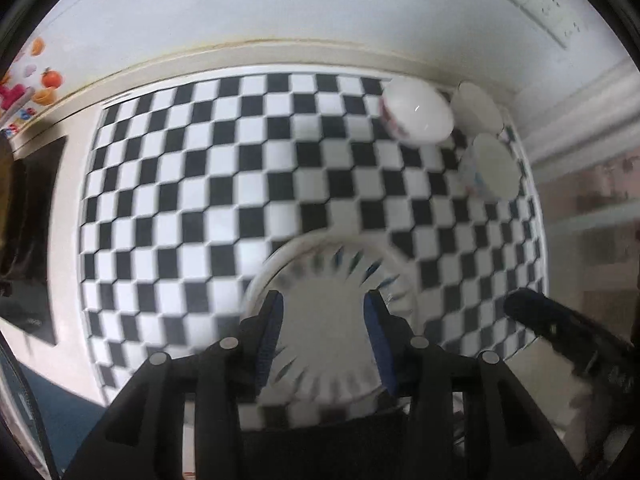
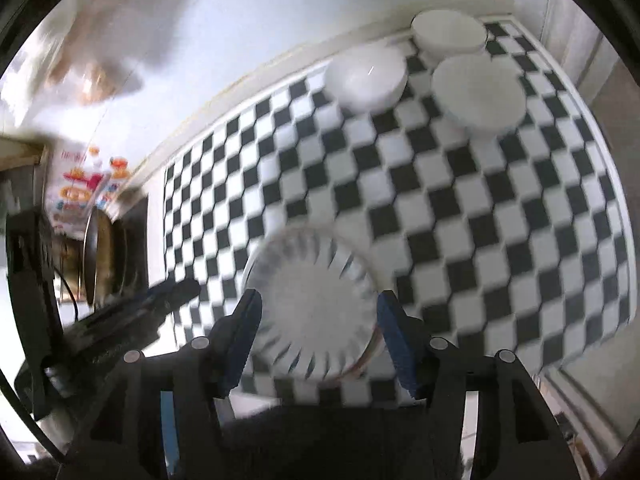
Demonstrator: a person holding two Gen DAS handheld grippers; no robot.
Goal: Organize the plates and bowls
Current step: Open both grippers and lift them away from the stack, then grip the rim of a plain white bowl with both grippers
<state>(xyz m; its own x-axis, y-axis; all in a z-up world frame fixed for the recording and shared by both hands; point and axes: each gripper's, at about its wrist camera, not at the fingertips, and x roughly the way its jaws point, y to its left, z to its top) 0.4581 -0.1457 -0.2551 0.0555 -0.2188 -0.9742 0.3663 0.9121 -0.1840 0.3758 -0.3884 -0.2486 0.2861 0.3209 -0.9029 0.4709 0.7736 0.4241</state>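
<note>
A: Left wrist view first. The left gripper point(image 1: 322, 308) points down at the plate point(image 1: 320, 320), which lies flat on the checked mat point(image 1: 200, 200) right under the tips. Its jaws stand partly spread, nothing pinched; the plate shows in the gap well below them. Ahead and to the right sit three bowls point(image 1: 416, 112). The dark shape low on the right is the other tool, I think.

B: Right wrist view. The right gripper point(image 2: 318, 312) is spread wide over that plate point(image 2: 312, 304), pads clear of it. A rim peeks out beneath on its right, so it may top a stack. The bowls point(image 2: 366, 76) sit far ahead, slightly right.

A: So it looks set down. Next?

B: My guess: lift straight up before swinging away, so no finger catches the rim. Everything's blurred, so go slower.
</note>
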